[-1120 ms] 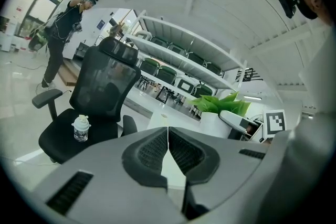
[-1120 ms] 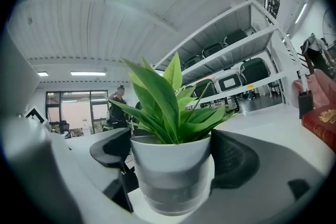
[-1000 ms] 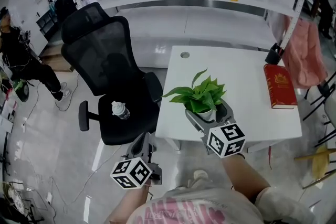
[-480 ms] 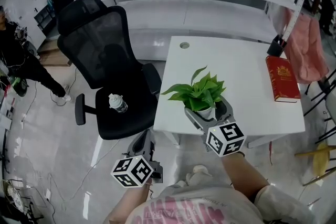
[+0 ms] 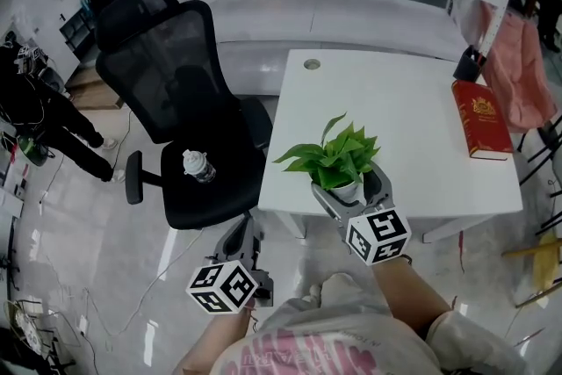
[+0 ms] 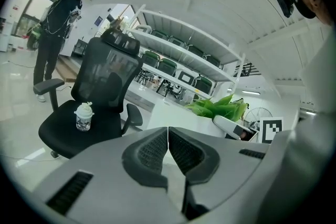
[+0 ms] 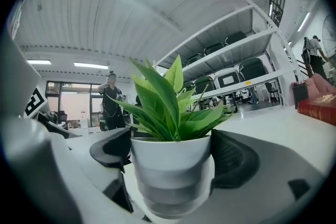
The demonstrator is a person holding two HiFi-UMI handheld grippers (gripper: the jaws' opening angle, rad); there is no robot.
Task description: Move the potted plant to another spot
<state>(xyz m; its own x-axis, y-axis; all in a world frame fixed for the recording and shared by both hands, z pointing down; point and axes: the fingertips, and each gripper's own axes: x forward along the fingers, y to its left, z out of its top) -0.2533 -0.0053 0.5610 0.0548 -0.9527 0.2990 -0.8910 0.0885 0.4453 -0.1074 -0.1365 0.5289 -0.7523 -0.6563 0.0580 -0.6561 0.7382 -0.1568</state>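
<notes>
Right gripper view looks straight at the leafy green potted plant [image 7: 169, 157], upright in its round white ceramic pot between the 2 dark ribbed pads. The right gripper [image 5: 351, 191] is clamped on the pot's sides, its jaws spread wide because the pot is broad. Holding the pot and not the leaves keeps the foliage unharmed and the soil level. From the head view, the plant sits at the near edge of the white rectangular table [image 5: 413, 127], towards its left corner. I cannot tell whether the base touches the tabletop. The left gripper [image 6: 168, 136] has its jaws together on nothing and hangs low beside the table, likely kept clear since 1 grip is enough. A black mesh office chair [image 5: 176, 92] carries a small clear bottle [image 5: 198, 167], and a red hardback book [image 5: 481, 118] lies at the table's far right.
</notes>
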